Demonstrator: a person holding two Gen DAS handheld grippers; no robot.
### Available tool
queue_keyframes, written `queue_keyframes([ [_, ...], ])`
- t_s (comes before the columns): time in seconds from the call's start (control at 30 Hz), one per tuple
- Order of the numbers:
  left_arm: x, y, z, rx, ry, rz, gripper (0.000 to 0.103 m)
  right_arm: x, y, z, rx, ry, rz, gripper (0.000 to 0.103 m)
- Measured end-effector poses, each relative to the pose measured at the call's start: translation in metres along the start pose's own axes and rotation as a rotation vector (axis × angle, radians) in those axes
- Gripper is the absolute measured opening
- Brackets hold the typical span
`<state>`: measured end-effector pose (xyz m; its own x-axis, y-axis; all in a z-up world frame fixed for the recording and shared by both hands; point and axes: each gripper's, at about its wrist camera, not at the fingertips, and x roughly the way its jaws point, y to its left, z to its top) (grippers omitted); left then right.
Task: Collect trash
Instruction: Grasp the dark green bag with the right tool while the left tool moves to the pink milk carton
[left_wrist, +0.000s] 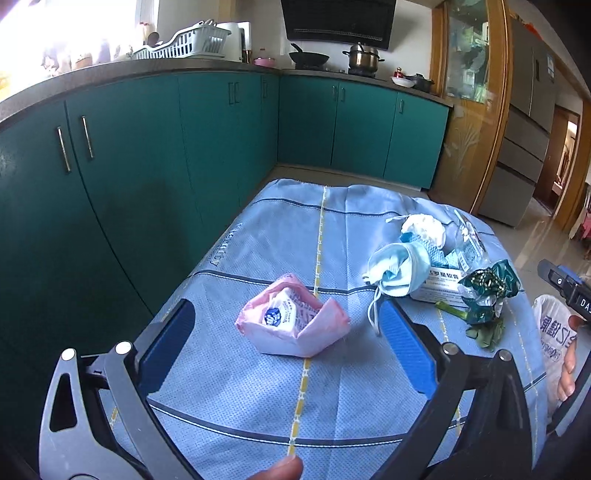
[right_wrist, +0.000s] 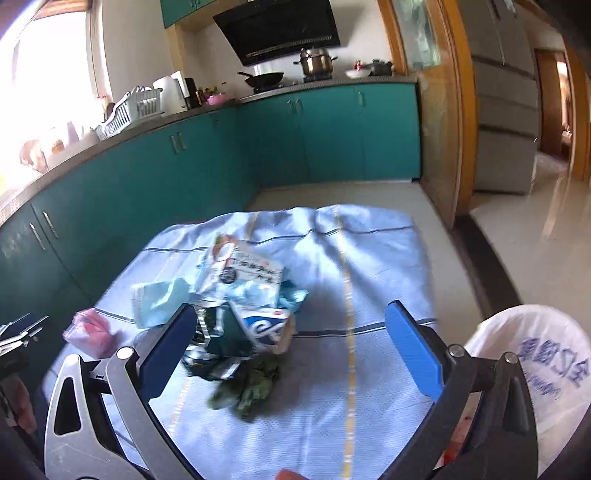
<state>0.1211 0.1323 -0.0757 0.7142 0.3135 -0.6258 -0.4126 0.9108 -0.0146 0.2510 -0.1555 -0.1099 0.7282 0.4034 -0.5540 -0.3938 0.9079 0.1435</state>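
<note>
A crumpled pink wrapper lies on the blue cloth just ahead of my open, empty left gripper. To its right is a trash pile: a blue face mask, a white box, white tissue, a dark green wrapper and green leaves. In the right wrist view my open, empty right gripper hovers over that pile: a white and blue packet, a printed packet, leaves. The pink wrapper lies left. A white trash bag is at right.
Teal kitchen cabinets run along the left and back. The white bag hangs at the table's right edge beside a hand. A wooden door frame and tiled floor lie to the right.
</note>
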Motion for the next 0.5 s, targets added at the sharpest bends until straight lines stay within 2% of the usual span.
queue_keyframes([
  [0.13, 0.003, -0.003, -0.003, 0.025, -0.001, 0.02, 0.1, -0.004, 0.012, -0.003, -0.08, -0.022, -0.042, 0.1],
  [0.3, 0.007, 0.003, -0.004, 0.027, 0.016, 0.013, 0.1, -0.006, 0.024, -0.01, -0.138, -0.014, 0.023, 0.099],
  [0.43, 0.015, 0.004, -0.005, 0.036, 0.041, 0.008, 0.1, -0.002, 0.035, -0.015, -0.183, 0.014, 0.057, 0.088],
  [0.5, 0.021, 0.003, -0.007, 0.027, 0.065, -0.03, 0.1, 0.001, 0.041, -0.018, -0.195, 0.032, 0.08, 0.085],
])
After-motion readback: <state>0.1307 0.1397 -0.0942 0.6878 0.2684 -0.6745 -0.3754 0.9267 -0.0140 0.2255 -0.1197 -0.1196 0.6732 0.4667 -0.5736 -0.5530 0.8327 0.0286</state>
